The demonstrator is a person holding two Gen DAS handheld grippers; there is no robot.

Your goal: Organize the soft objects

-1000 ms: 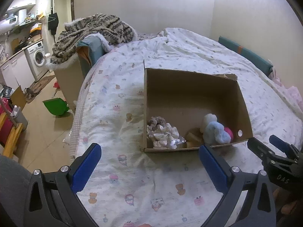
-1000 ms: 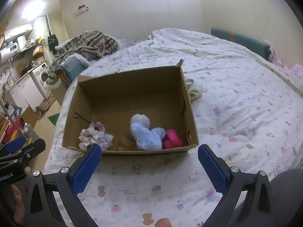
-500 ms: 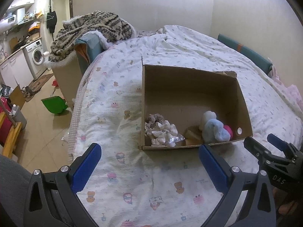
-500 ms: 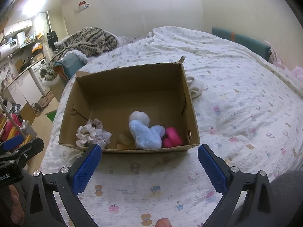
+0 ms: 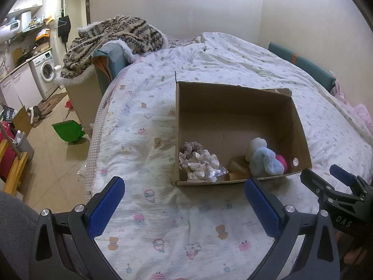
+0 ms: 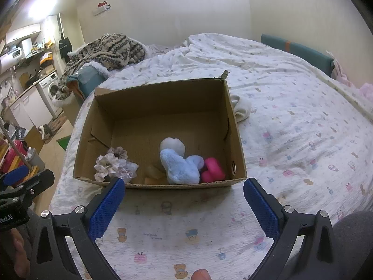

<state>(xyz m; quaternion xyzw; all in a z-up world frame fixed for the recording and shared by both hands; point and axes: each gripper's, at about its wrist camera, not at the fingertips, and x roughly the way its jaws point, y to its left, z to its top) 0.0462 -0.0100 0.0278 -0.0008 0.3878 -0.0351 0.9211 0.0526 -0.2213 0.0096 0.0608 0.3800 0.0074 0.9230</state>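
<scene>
Both the left gripper (image 5: 184,206) and right gripper (image 6: 184,206) are hovering released, empty, with the cardboard box (image 6: 229,126) at twelve o'clock on the bed (image 6: 303,121).

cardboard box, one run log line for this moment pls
left gripper open | right gripper open | cardboard box holds blue plush, scrunchies

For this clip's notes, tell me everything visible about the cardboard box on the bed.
The cardboard box is plain brown corrugated card, open-topped, with a torn far-right corner and a small round hole in its right wall. It sits flat on the patterned bedspread. Along its near wall lie scrunchies, a tan piece, a white plush, a blue plush and a pink plush; the far half shows bare floor. A white cloth lies outside by its right wall. Neither gripper touches it.
</scene>
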